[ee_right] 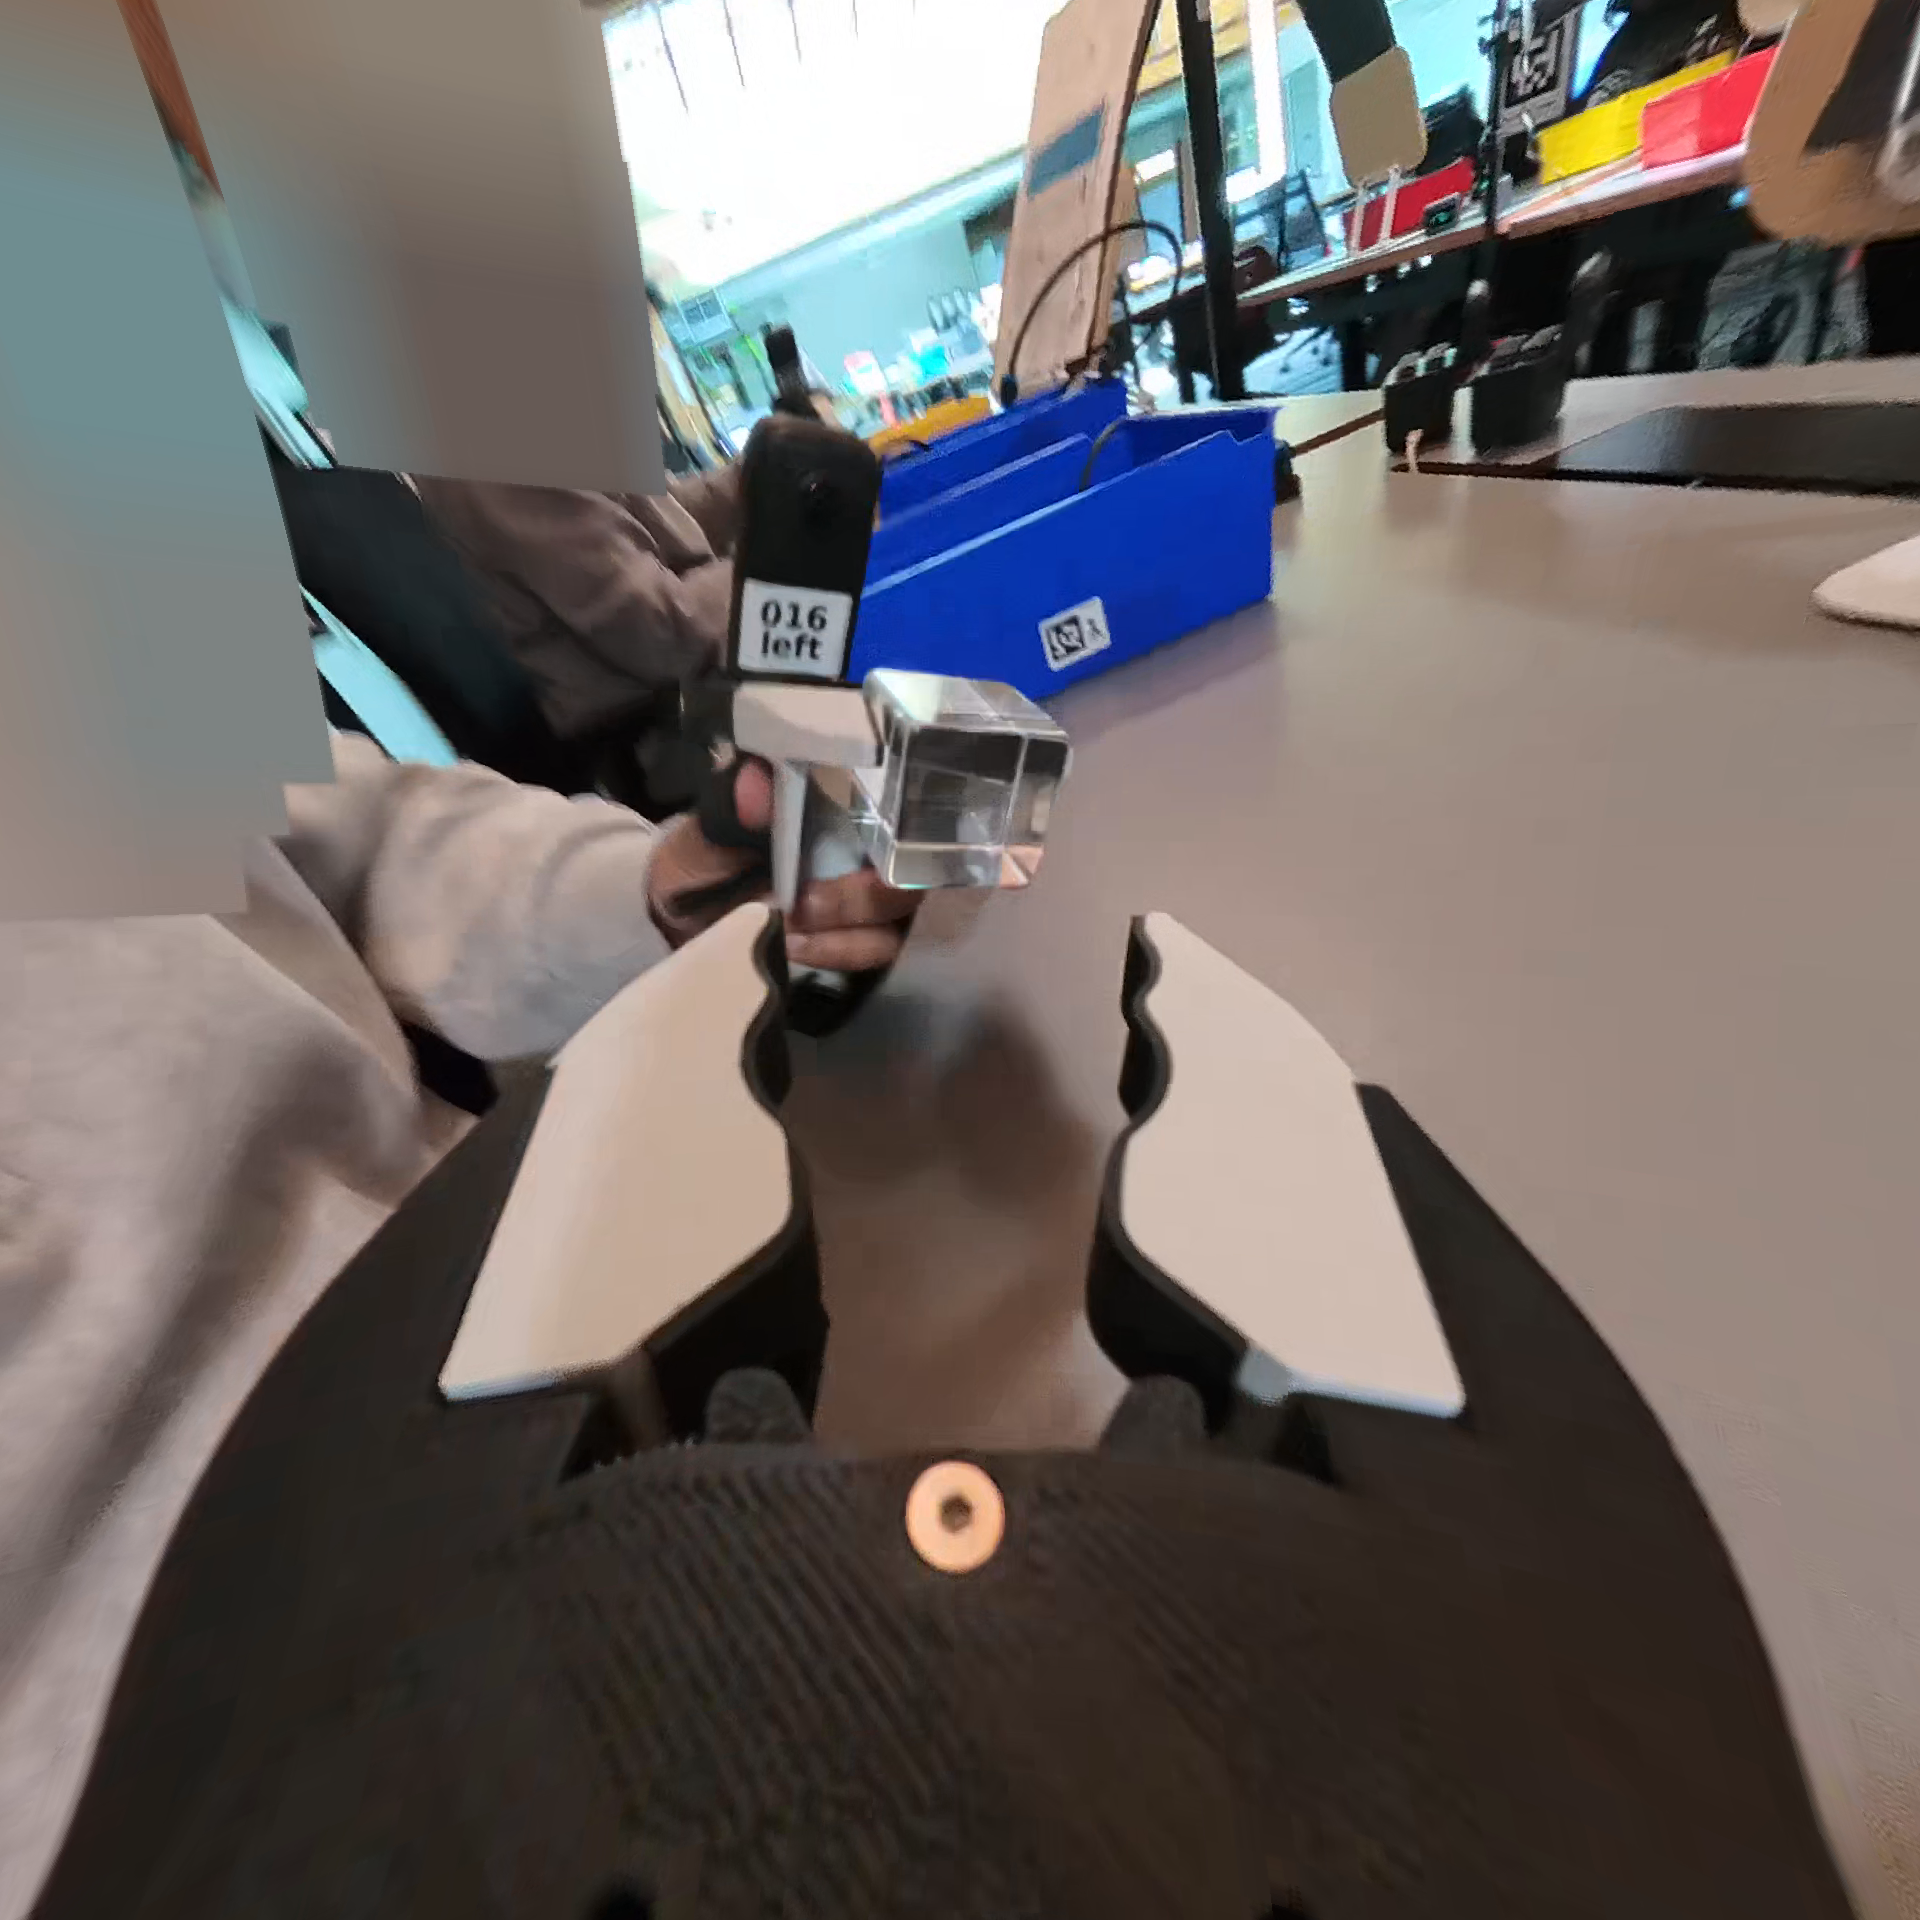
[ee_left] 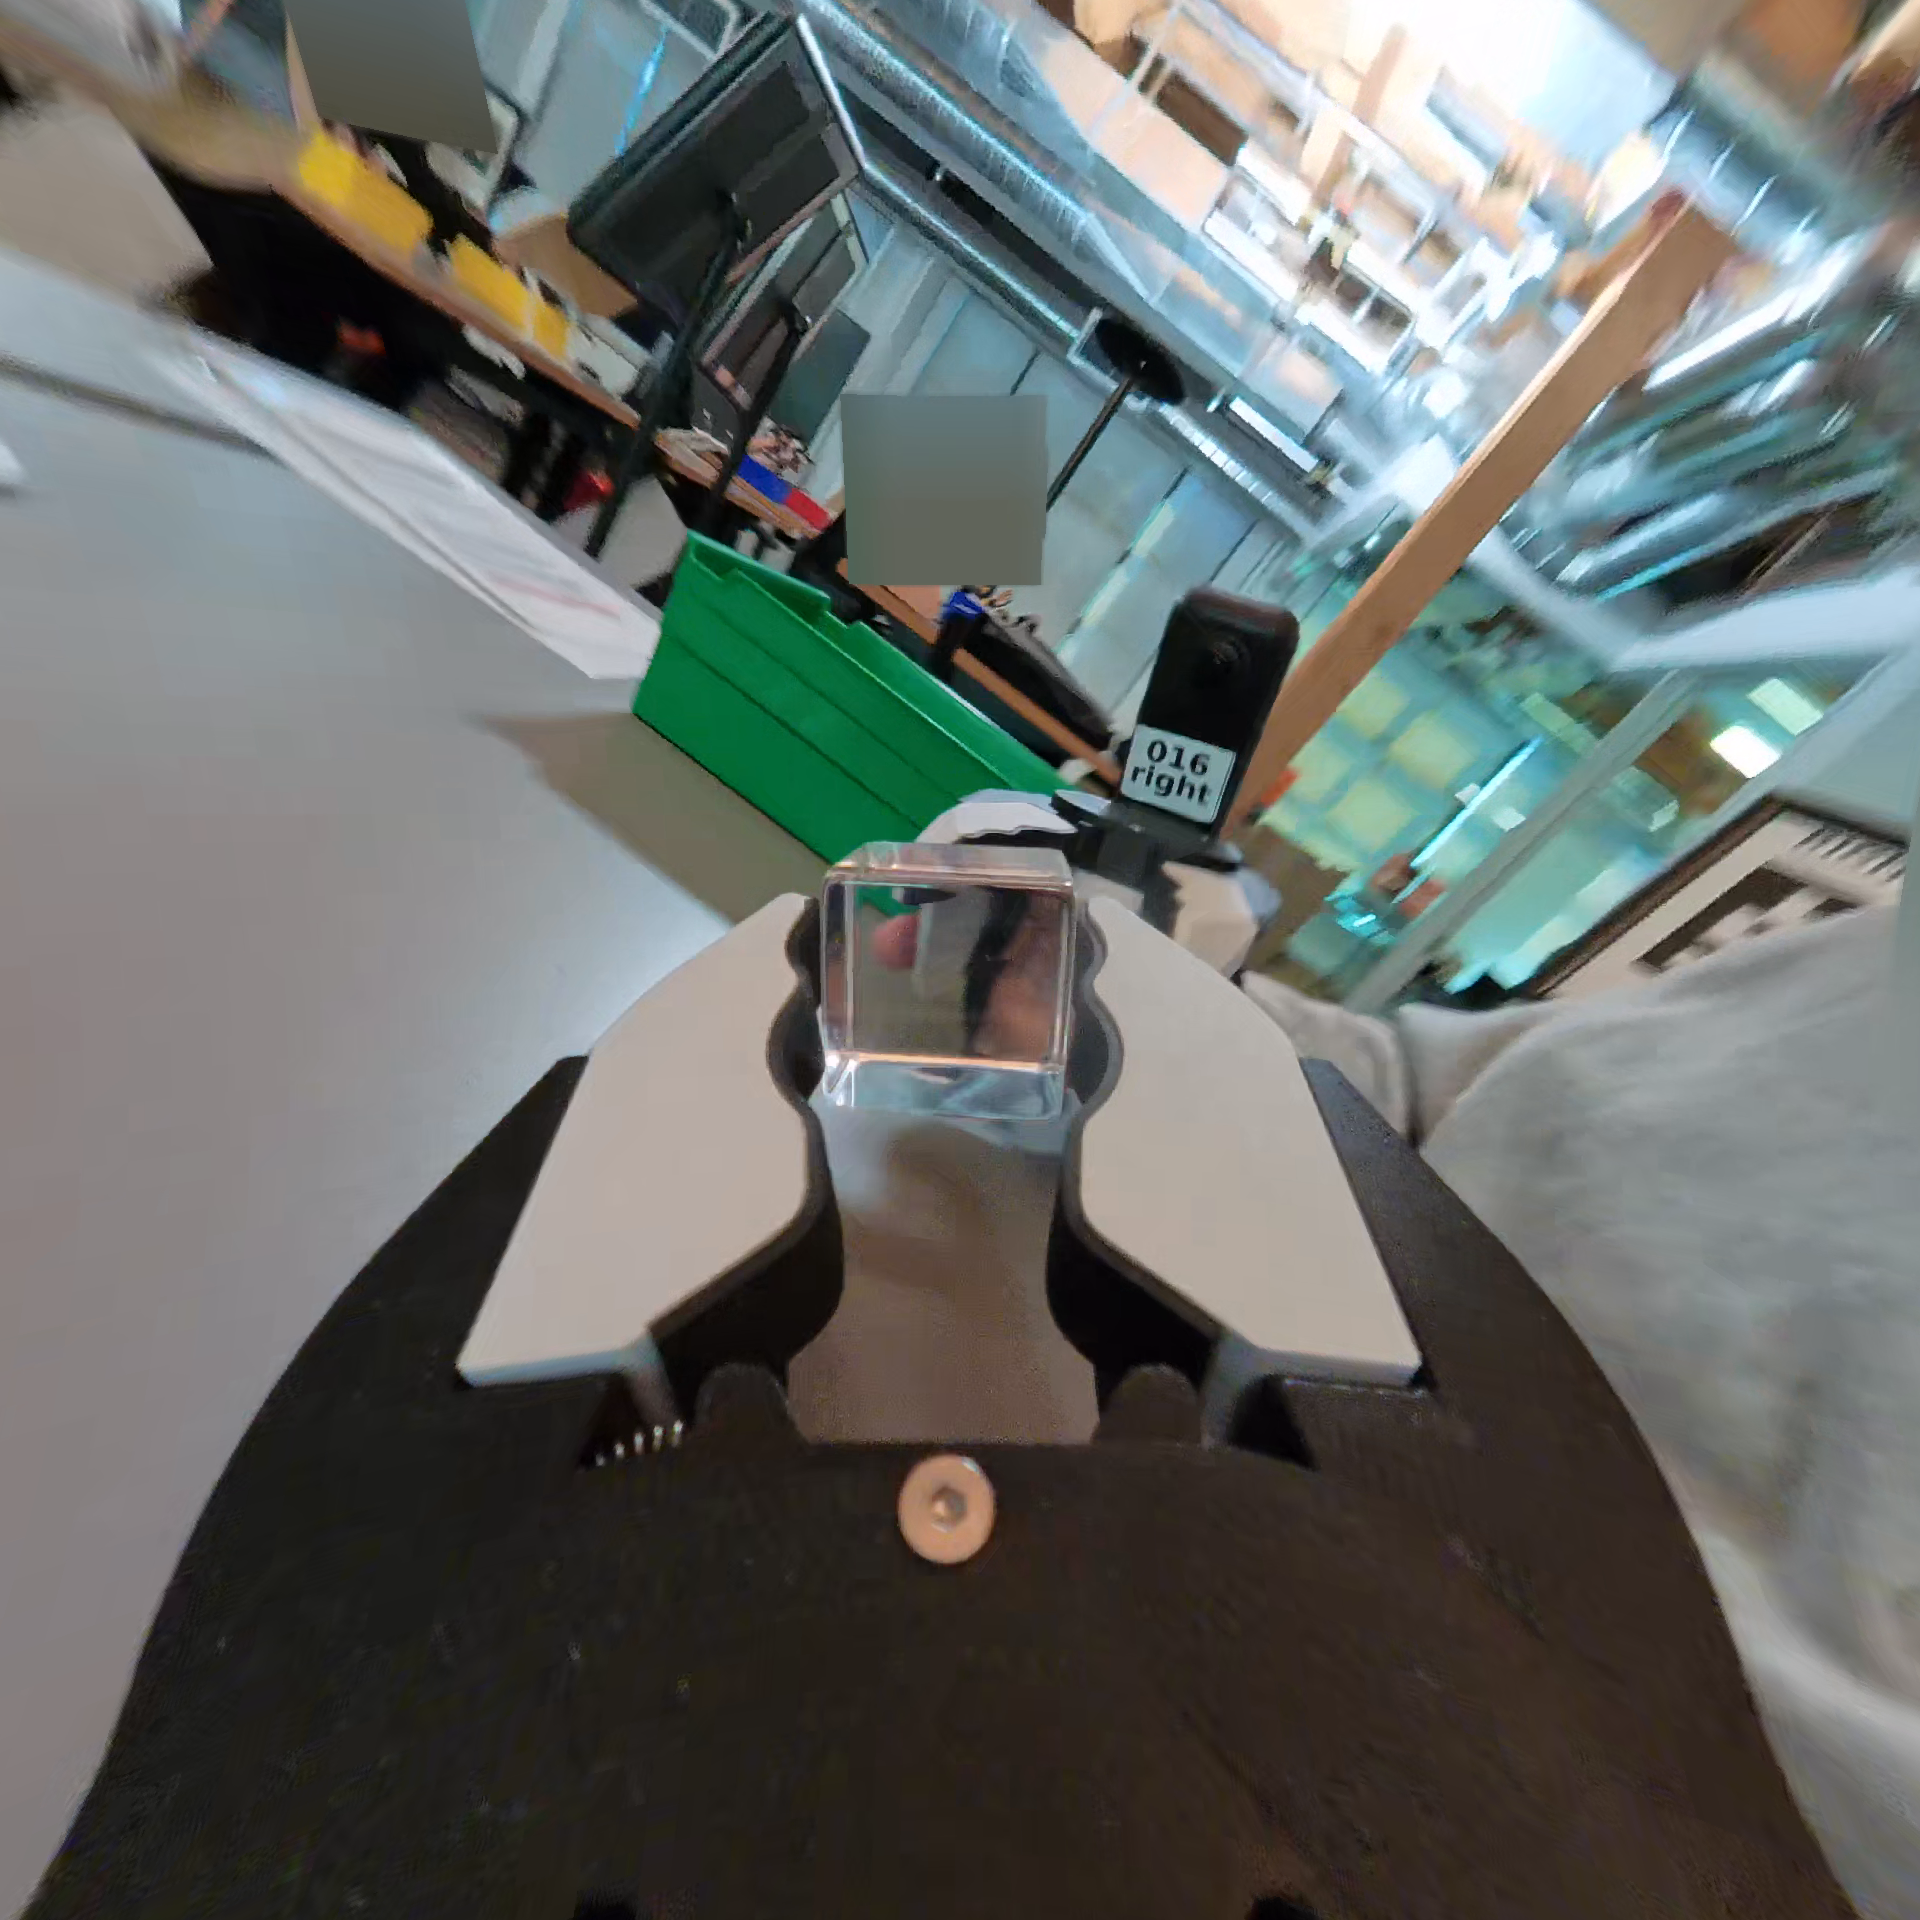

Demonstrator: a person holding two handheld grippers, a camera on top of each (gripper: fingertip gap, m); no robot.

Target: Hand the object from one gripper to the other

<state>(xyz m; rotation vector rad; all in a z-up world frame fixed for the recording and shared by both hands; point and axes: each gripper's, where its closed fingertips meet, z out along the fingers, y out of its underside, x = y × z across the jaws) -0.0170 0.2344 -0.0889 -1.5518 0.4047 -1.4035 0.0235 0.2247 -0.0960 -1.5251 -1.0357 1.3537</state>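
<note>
Holding a clear cube [ee_left: 945, 997] between their fingertips, the left tongs [ee_left: 945, 977] are clamped on 2 opposite faces of it, lifted above the grey tabletop [ee_left: 260, 935]. In the right wrist view the same cube [ee_right: 966, 800] juts forward from the left tongs [ee_right: 831, 774], with most of its body free beyond the fingers. The right tongs [ee_right: 951, 997] stand wide and carry nothing, just short of the cube and a little below it.

It looks like solid acrylic or glass — rigid, probably fairly heavy for its size, with polished faces that are likely slick and may chip if dropped. The best hold seems to be flat on the 2 free opposite faces, squarely and away from the rounded edges — well seated before the left tongs let go. A green bin [ee_left: 790, 707] and a blue bin [ee_right: 1091, 551] sit farther back.
</note>
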